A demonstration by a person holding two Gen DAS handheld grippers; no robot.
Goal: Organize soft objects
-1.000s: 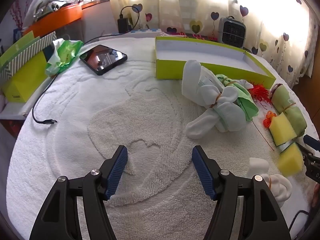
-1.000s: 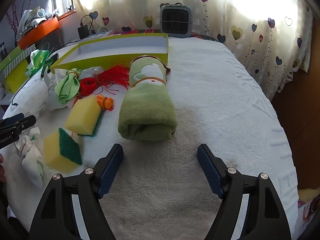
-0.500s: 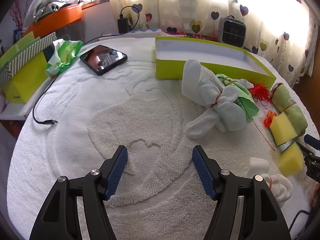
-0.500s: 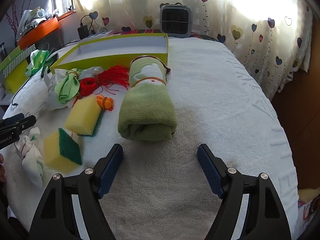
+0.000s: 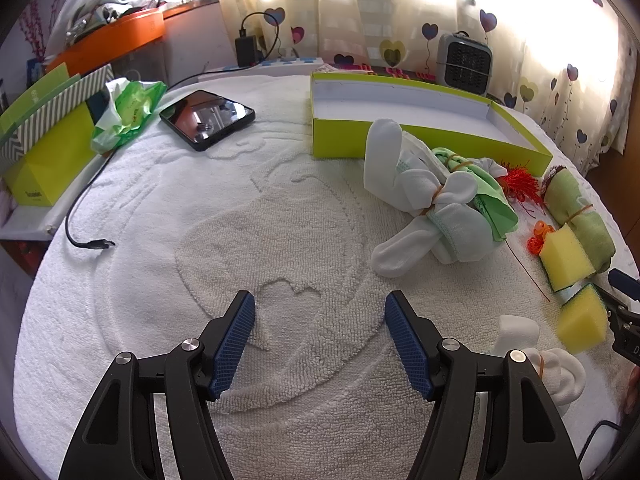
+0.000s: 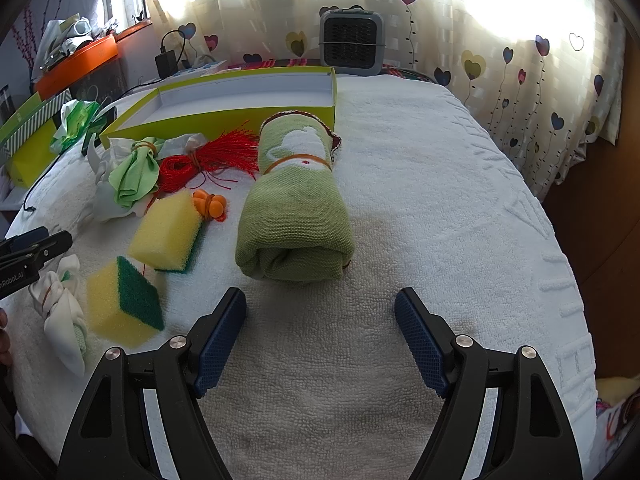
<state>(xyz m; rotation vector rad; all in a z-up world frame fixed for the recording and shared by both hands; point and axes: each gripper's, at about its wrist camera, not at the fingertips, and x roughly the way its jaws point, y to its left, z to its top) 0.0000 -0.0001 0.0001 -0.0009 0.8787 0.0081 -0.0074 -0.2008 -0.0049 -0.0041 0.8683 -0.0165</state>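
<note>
We have barely begun, by our reading: every soft thing lies loose on the towel-covered surface point(image 5: 160, 280) and nothing is sorted. The green box point(image 6: 224, 110) at the far side shows only its bare white floor. The rolled green towel point(image 6: 296, 216) lies just beyond our right hand-held gripper point(image 6: 320, 336), which gapes wide and holds nothing. To its left sit two sponges point(image 6: 124, 300) and white cloth bundles point(image 5: 424, 204). Our left hand-held gripper point(image 5: 320, 340) is equally wide and empty over bare towelling.
</note>
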